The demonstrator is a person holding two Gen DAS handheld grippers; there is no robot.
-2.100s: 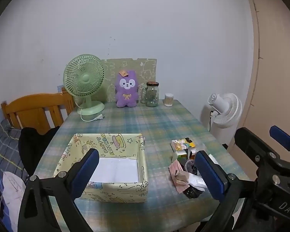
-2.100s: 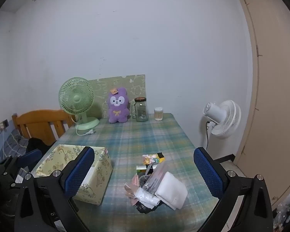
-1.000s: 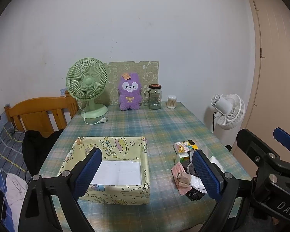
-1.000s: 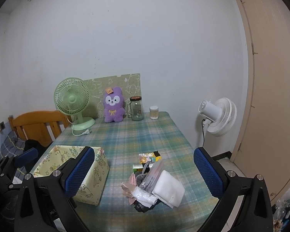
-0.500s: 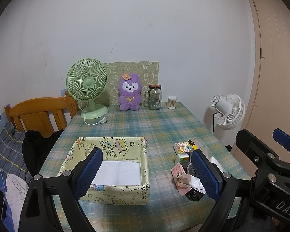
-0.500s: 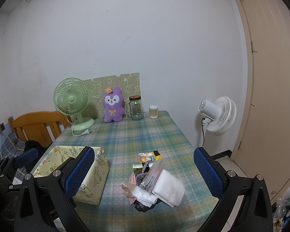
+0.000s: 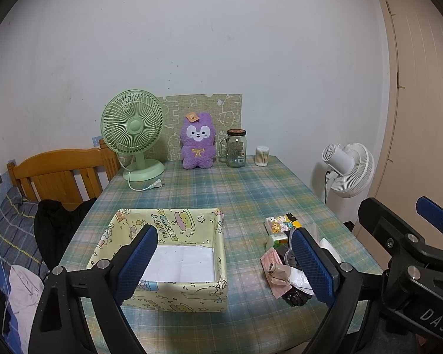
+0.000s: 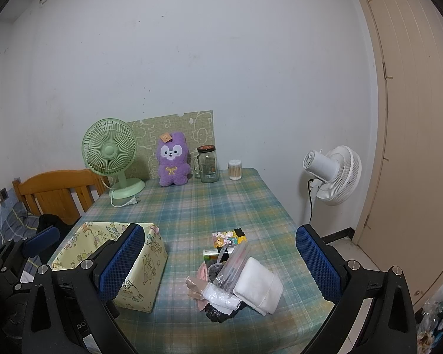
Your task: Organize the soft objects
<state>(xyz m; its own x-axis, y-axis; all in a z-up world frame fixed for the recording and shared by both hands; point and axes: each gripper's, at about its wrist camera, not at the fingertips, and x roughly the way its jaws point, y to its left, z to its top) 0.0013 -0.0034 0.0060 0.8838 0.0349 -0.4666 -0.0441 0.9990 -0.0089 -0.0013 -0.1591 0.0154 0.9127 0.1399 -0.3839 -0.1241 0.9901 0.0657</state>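
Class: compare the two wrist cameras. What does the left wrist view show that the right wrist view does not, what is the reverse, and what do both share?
Left only: the white paper floor inside the yellow cartoon-print box.
Right only: the folded white cloth in full, beside a clear plastic sleeve.
Both: the purple plush bunny, green desk fan, and both grippers open.

Both tongs, left and right, have drawn back slightly.

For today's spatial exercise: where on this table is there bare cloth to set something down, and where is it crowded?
Free: the wide plaid stretch between the yellow box and the back row of green fan, purple plush, glass jar and swab pot; also the strip between the box and the pile of soft items. Crowded: that pile near the right edge, and the back row.
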